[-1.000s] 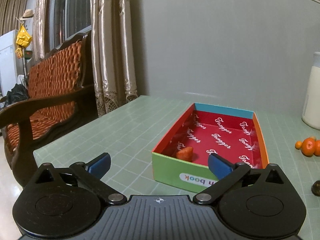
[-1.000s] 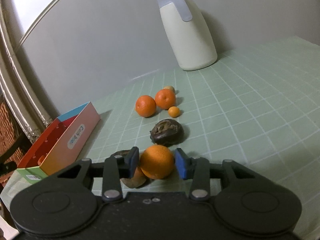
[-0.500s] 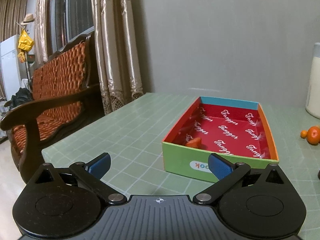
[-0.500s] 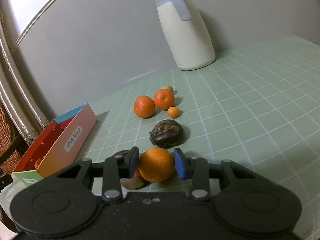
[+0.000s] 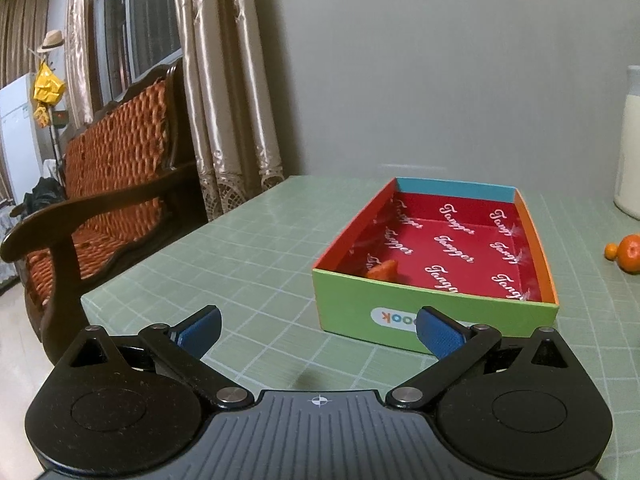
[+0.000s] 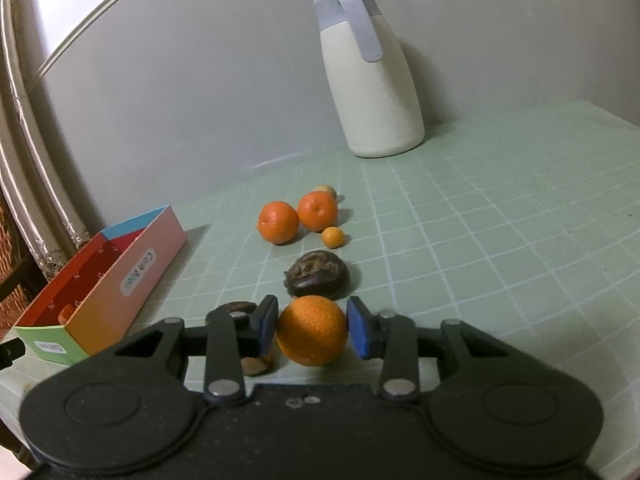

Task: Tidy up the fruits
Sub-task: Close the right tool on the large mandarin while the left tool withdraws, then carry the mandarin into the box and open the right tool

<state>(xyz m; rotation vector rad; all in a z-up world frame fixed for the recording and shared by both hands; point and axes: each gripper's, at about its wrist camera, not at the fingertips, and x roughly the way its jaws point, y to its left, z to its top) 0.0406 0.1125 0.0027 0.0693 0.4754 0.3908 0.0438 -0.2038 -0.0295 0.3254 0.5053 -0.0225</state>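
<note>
**Two grippers, one orange between the pads**

Two grippers work over a green gridded table [image 6: 500, 216]. The right gripper [image 6: 313, 328] has its blue pads set to either side of a large orange [image 6: 311, 330]; the left pad sits against the peel, while a thin gap seems to show at the right pad, so I cannot tell whether the grip is firm. The orange appears to rest on the table. Just behind it lies a dark, wrinkled fruit [image 6: 318, 273], and another dark fruit [image 6: 236, 308] peeks out beside the left finger. Farther back stand two tangerines [image 6: 279, 222] side by side, a tiny orange fruit [image 6: 333, 237] just in front of them and a pale round one [image 6: 326, 190] behind. A cream thermos jug [image 6: 370, 80] stands near the wall.

The left gripper [image 5: 318, 332] hangs with its jaws spread wide and nothing between them, facing the green end of the open box [image 5: 436, 312]. Inside, on the red lining near that end, lies one orange-red fruit piece [image 5: 383, 269]. A wooden bench [image 5: 100, 184] and curtains [image 5: 224, 80] stand left of the table.
</note>
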